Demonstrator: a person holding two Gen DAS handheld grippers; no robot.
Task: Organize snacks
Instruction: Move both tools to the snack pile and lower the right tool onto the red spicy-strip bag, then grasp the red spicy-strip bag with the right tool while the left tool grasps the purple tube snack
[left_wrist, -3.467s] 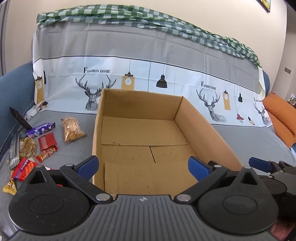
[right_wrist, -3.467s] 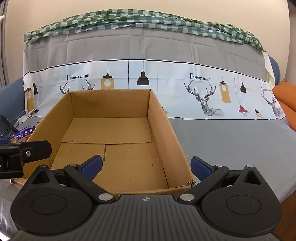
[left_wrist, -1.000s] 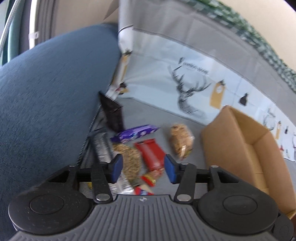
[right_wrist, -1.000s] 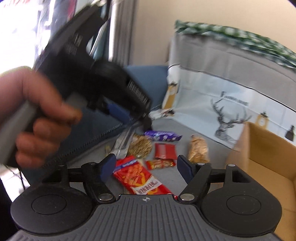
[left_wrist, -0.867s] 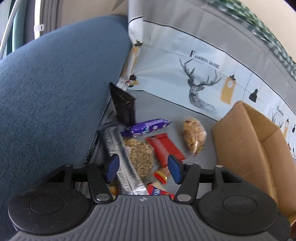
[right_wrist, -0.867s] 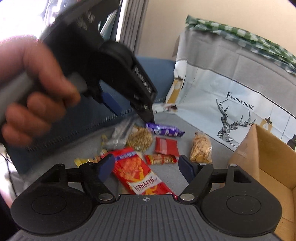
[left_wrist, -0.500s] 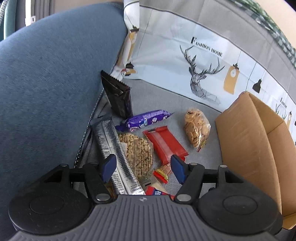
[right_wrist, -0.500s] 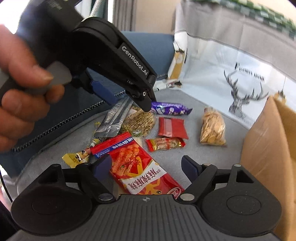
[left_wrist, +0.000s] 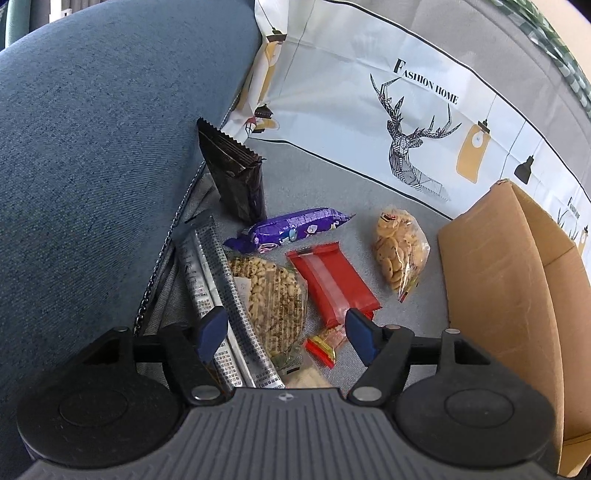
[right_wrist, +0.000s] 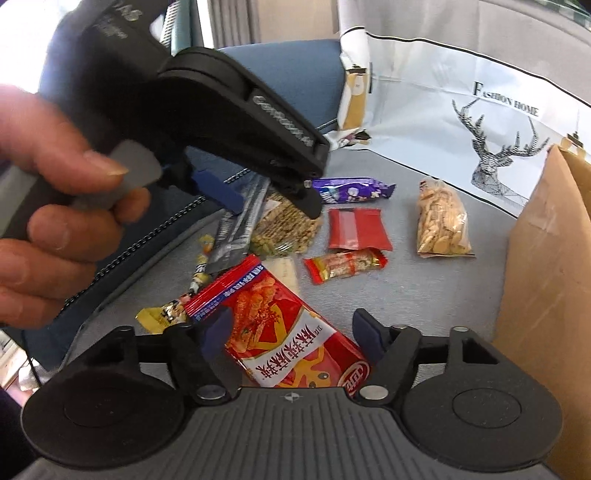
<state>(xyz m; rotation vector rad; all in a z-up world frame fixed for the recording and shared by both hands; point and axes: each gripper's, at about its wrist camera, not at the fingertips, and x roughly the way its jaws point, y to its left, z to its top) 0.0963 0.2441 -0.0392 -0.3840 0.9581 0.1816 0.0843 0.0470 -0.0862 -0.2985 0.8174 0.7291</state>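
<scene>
Left tongs, just widened, stand apart above the peanut bag. Right tongs, just narrowed, stand apart over the red snack bag, gripping nothing.

Snack packets scattered flat beside open cardboard box.

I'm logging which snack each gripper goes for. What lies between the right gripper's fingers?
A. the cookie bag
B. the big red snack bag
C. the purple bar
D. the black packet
B: the big red snack bag lies between the open right gripper's fingers, ungripped.
</scene>
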